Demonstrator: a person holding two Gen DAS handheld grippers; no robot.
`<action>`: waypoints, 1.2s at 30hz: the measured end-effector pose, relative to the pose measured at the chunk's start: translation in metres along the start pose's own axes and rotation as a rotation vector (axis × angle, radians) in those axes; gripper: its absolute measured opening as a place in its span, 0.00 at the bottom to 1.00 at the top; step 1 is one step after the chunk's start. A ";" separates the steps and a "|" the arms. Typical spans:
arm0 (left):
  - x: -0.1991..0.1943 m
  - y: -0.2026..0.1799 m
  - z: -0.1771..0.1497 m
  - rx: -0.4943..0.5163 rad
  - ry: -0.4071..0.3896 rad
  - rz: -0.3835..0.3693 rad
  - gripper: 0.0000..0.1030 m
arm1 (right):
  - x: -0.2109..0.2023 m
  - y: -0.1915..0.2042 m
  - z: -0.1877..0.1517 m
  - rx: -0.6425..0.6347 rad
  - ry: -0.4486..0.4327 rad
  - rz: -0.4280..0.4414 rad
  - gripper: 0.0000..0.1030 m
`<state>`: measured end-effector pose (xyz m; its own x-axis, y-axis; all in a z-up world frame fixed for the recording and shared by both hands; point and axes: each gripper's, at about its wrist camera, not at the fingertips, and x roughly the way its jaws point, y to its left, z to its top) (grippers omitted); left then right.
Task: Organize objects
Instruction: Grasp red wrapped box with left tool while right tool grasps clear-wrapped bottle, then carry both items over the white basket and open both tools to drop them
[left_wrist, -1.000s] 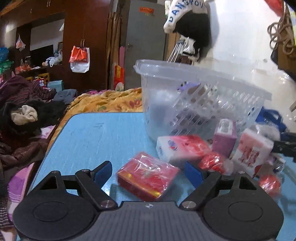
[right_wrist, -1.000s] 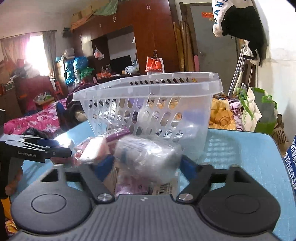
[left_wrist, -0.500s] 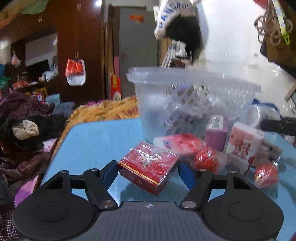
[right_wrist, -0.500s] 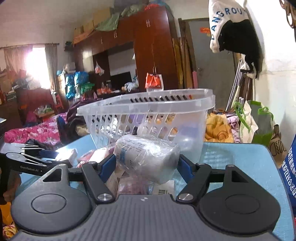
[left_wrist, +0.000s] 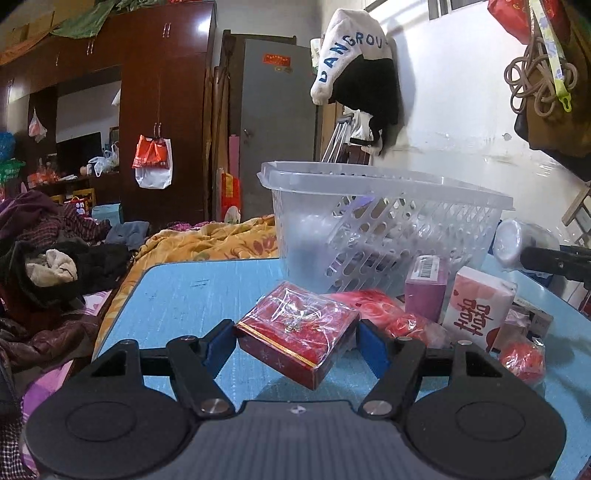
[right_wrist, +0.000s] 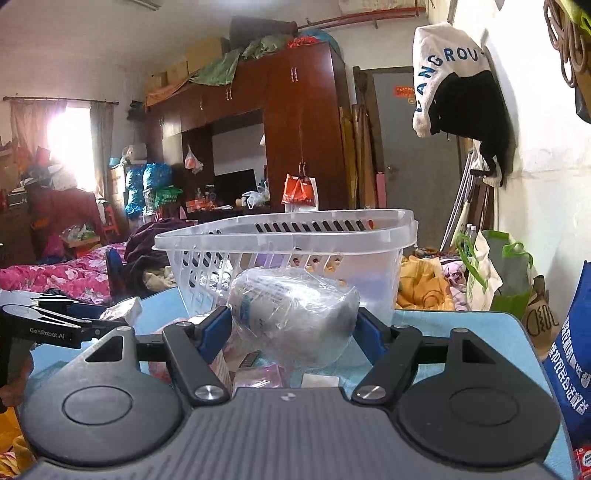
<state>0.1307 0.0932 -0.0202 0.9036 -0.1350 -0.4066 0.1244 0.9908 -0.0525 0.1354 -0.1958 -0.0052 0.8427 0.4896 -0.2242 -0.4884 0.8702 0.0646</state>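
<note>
A red box (left_wrist: 297, 328) is clamped by the left gripper (left_wrist: 297, 341) — jaws just closed — while a plastic-wrapped bundle (right_wrist: 293, 314) is gripped by the right gripper (right_wrist: 293, 328) before the basket (right_wrist: 284, 236).

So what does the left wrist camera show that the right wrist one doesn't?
Only the left: a red box gripped by the left gripper, and a white pack on the table. Only the right: a window, a blue bag, the right gripper holding a wrapped bundle. Both: the basket and blue table.

Cluttered home bedroom — wardrobe (right_wrist: 299, 129), bed (right_wrist: 55, 277), clothes.
</note>
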 end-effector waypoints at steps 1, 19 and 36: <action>0.000 0.000 0.000 0.000 -0.001 0.000 0.72 | -0.001 0.000 -0.001 0.000 -0.003 0.000 0.72; -0.046 -0.011 0.035 -0.066 -0.216 -0.100 0.72 | -0.044 0.015 0.020 -0.055 -0.199 -0.052 0.72; 0.080 -0.048 0.148 -0.059 -0.071 -0.034 0.72 | 0.075 0.003 0.100 -0.111 -0.003 -0.166 0.72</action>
<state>0.2576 0.0343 0.0851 0.9261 -0.1668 -0.3384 0.1335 0.9838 -0.1196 0.2198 -0.1514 0.0753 0.9141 0.3405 -0.2202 -0.3649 0.9276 -0.0803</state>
